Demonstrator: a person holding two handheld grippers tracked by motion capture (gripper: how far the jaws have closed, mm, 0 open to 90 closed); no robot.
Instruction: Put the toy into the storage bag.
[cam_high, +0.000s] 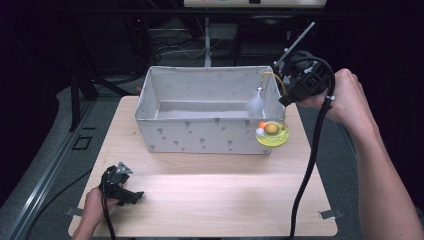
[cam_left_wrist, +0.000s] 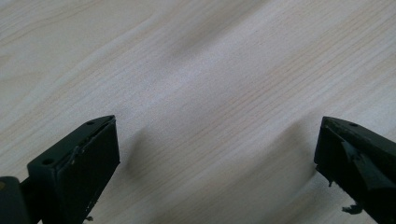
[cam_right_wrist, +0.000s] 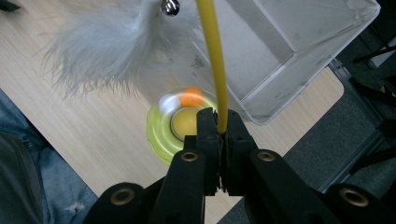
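A cat toy has a thin yellow wand (cam_right_wrist: 212, 56), a white feather (cam_right_wrist: 112, 46) with a small bell, and a round yellow-green base (cam_right_wrist: 161, 130) holding an orange and a white ball. My right gripper (cam_right_wrist: 221, 122) is shut on the wand and holds the toy in the air. In the high view the right gripper (cam_high: 286, 85) is above the right end of the fabric box (cam_high: 200, 135). There the feather (cam_high: 256, 105) dangles over the box and the base (cam_high: 272, 132) hangs by its front right corner. My left gripper (cam_high: 131, 184) rests open at the table's front left, with only bare wood between its jaws (cam_left_wrist: 217, 135).
The grey fabric box with a small triangle print stands at the back middle of the light wooden table (cam_high: 210, 195); its inside looks empty. A black cable (cam_high: 307, 170) trails from the right gripper across the table's right side. Dark equipment and a metal stand are behind the table.
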